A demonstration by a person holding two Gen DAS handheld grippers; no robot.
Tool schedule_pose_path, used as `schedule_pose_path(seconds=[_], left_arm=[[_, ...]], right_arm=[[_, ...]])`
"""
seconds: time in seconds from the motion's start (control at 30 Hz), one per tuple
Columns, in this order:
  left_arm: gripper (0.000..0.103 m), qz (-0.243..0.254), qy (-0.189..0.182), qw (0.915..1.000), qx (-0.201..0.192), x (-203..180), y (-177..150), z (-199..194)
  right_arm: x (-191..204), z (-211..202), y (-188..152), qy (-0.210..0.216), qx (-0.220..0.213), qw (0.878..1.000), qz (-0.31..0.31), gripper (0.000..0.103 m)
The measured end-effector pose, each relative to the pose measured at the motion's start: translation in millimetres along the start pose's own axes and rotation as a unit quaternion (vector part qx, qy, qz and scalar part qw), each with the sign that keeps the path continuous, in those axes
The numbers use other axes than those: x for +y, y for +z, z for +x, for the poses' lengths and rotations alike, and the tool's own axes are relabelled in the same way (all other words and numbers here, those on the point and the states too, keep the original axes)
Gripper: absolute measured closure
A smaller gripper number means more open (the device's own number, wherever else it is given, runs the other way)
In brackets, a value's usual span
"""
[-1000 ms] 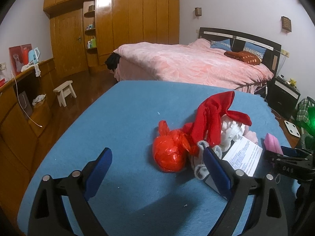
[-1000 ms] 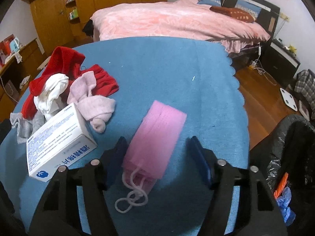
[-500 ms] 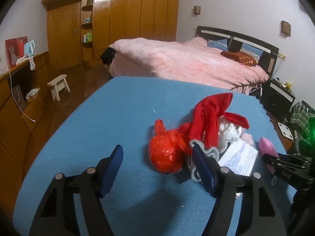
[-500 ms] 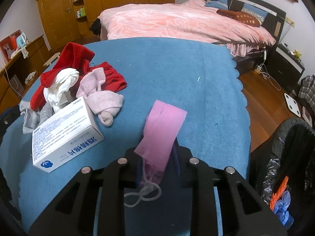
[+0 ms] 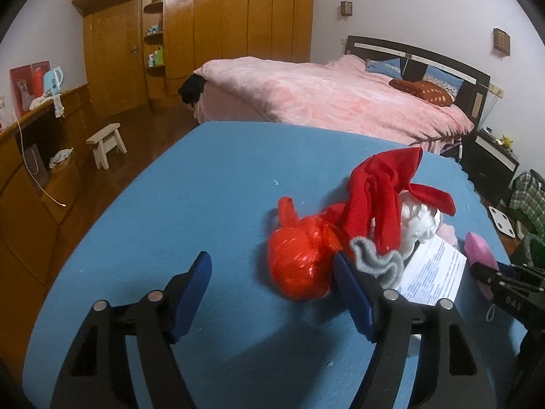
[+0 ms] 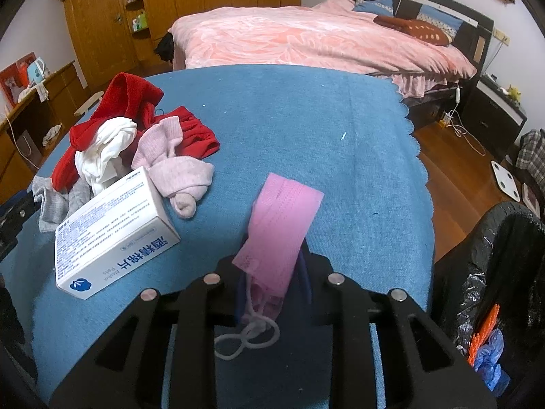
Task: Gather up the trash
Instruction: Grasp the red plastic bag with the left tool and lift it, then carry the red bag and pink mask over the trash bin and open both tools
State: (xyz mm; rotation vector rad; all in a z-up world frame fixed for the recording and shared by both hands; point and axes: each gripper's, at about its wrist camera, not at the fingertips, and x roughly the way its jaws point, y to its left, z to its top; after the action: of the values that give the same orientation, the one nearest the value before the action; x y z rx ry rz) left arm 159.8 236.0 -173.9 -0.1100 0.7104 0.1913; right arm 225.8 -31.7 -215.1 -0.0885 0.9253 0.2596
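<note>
A knotted red plastic bag (image 5: pixel 299 266) lies on the blue table cloth (image 5: pixel 204 187), against a pile of clothes. My left gripper (image 5: pixel 271 261) is open just in front of it. The bag sits close to the right finger and no pad touches it. My right gripper (image 6: pixel 272 272) is shut on the near end of a pink face mask (image 6: pixel 282 211), whose far end slopes up off the cloth. The white ear loops hang below the jaws. In the left wrist view the right gripper (image 5: pixel 494 279) and the mask (image 5: pixel 477 252) show at the right edge.
A white box with blue print (image 6: pixel 112 235) lies left of the mask, beside red, white, pink and grey clothes (image 6: pixel 136 129). A bin lined with a black bag (image 6: pixel 494 266) stands off the table's right edge. Behind are a pink bed (image 5: pixel 323 95) and a wooden wardrobe.
The right gripper closed from open onto the pink mask and raised its near end. The left gripper's jaws narrowed somewhat, and the red bag now sits nearer its right finger.
</note>
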Motion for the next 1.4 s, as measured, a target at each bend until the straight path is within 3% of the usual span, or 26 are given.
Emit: schedule_pose_path(seconds=[0.13, 0.3, 0.33, 0.53, 0.83, 1.4], left_arm=[[0.033, -0.009, -0.005, 0.9997, 0.022, -0.4, 3.2, 14.9], [0.065, -0.014, -0.048, 0.9980, 0.039, 0.7, 2.0, 22.2], [0.066, -0.013, -0.046, 0.9982, 0.036, 0.9, 1.7, 20.6], [0.069, -0.031, -0.031, 0.9990, 0.008, 11.3, 3.0, -1.6], [0.069, -0.007, -0.011, 0.9996, -0.023, 2.0, 15.6, -41.2], [0.069, 0.031, -0.086, 0.9940, -0.059, -78.4, 26.1, -99.3]], right_arm=[[0.3, 0.1, 0.0, 0.000, 0.000, 1.000, 0.000, 0.077], [0.3, 0.6, 0.2, 0.002, 0.000, 1.000, 0.001, 0.077], [0.4, 0.8, 0.3, 0.002, 0.000, 1.000, 0.001, 0.077], [-0.6, -1.3, 2.1, 0.011, -0.001, 1.000, 0.003, 0.079], [-2.1, -35.2, 2.4, 0.031, -0.027, 0.999, -0.007, 0.081], [-39.9, -136.0, -1.5, 0.036, -0.096, 0.995, 0.006, 0.081]])
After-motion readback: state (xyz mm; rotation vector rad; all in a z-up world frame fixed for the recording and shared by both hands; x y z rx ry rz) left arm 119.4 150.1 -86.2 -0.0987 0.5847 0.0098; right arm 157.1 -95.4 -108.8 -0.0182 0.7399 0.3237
